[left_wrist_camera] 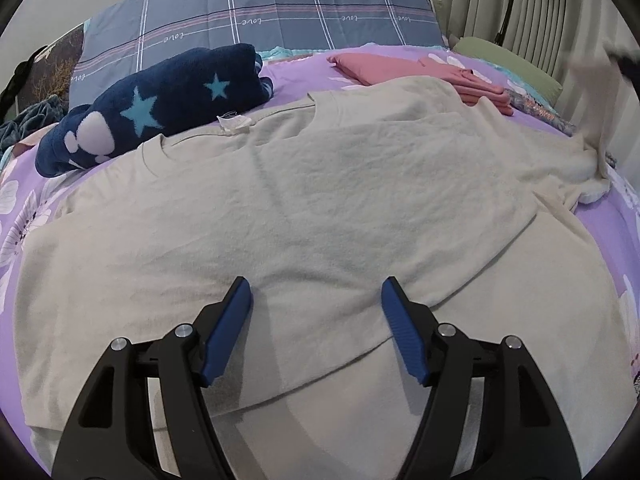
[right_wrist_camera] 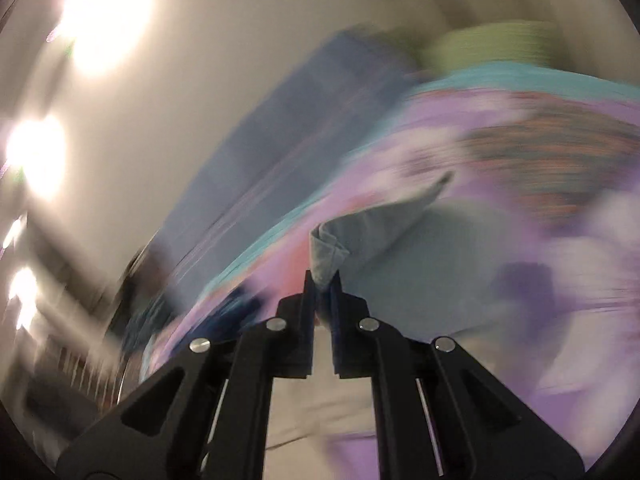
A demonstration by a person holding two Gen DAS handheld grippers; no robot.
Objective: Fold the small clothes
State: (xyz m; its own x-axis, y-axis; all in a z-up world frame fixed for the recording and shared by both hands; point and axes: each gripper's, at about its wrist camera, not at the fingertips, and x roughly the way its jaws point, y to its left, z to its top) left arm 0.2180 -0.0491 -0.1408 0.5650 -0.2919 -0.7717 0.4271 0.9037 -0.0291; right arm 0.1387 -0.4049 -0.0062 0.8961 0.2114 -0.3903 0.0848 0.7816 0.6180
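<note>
Cream T-shirt (left_wrist_camera: 312, 208) spread flat on bed (left_wrist_camera: 624, 216), purple floral sheet; collar toward far pillows. Left gripper (left_wrist_camera: 316, 308) low above shirt's near half, pointing forward along bed, jaws spread wide, holding nothing. Right gripper (right_wrist_camera: 323, 280) raised and tilted, jaws clamped on bunched shirt edge (right_wrist_camera: 332, 248); that view heavily blurred. Navy star blanket (left_wrist_camera: 160, 100) beside collar; folded pink garment (left_wrist_camera: 420, 72) beyond shirt.

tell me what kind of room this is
Most likely a bedroom: the beige shirt lies spread on a bed with a purple floral sheet, a plaid pillow stands at the head, and curtains hang to the right.
</note>
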